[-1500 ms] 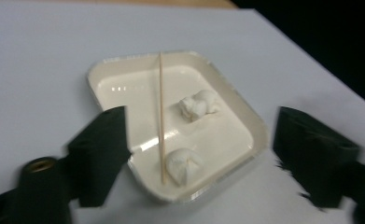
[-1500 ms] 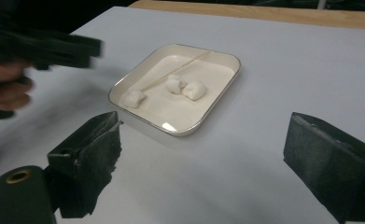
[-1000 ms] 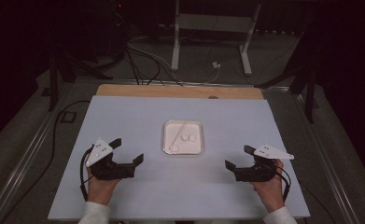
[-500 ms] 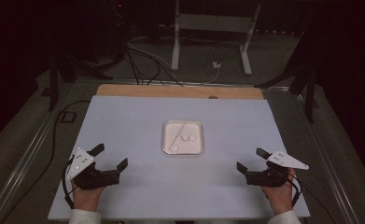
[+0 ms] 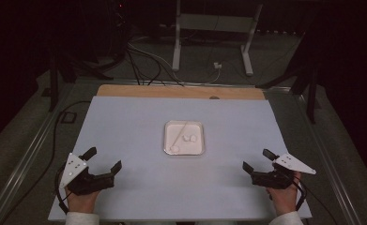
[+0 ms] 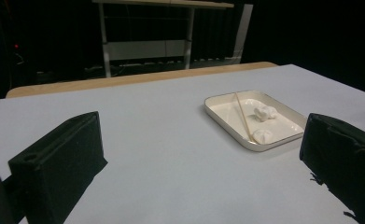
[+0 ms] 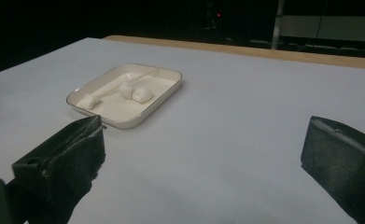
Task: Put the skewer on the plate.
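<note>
Left gripper [image 5: 103, 160] and right gripper [image 5: 258, 161] both spread wide, empty, low near table's [image 5: 125, 122] front corners. White tray [image 5: 184, 138] mid-table, well apart: skewer [image 6: 244, 116], marshmallows [image 7: 134, 91] inside.

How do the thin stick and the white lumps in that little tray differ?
The stick is long, thin and tan, lying slantwise across the tray; the white lumps are short, rounded and soft-looking. One stick, while the lumps number at least two. Both lie loose in the tray, with both open grippers far off near the table's edge.
</note>
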{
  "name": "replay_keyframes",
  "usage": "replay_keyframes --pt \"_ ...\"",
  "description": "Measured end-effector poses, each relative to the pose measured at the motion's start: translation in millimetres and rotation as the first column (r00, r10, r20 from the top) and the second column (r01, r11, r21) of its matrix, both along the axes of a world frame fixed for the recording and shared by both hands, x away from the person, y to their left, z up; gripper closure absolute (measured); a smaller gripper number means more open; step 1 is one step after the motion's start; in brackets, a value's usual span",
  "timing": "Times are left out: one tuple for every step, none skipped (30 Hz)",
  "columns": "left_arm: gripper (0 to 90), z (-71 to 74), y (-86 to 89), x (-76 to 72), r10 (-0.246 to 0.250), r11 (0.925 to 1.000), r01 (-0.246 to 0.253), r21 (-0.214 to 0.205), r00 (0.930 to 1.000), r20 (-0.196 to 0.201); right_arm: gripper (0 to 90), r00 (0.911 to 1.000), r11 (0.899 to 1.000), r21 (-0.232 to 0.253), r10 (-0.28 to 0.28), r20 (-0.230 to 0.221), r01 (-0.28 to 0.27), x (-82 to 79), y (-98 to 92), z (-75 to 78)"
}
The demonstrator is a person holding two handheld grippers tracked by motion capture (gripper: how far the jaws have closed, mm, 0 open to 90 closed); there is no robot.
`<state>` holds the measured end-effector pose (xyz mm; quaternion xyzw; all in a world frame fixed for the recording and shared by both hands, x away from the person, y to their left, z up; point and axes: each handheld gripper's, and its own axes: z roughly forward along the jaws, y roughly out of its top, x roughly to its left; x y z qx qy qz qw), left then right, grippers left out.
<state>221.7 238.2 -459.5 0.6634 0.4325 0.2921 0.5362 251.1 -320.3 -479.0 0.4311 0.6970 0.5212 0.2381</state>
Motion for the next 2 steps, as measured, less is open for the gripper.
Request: replay_keyframes --pt "0.7 -0.2 0.1 -0.1 0.003 1.0 -0.003 0.0 1.0 0.0 0.0 1.0 1.0 0.002 -0.003 -0.003 0.003 0.0 0.2 -0.2" --pt "0.7 -0.5 0.3 0.0 0.005 1.0 -0.005 0.002 1.0 -0.005 0.0 1.0 1.0 0.002 -0.005 -0.005 0.005 0.2 0.4 -0.3"
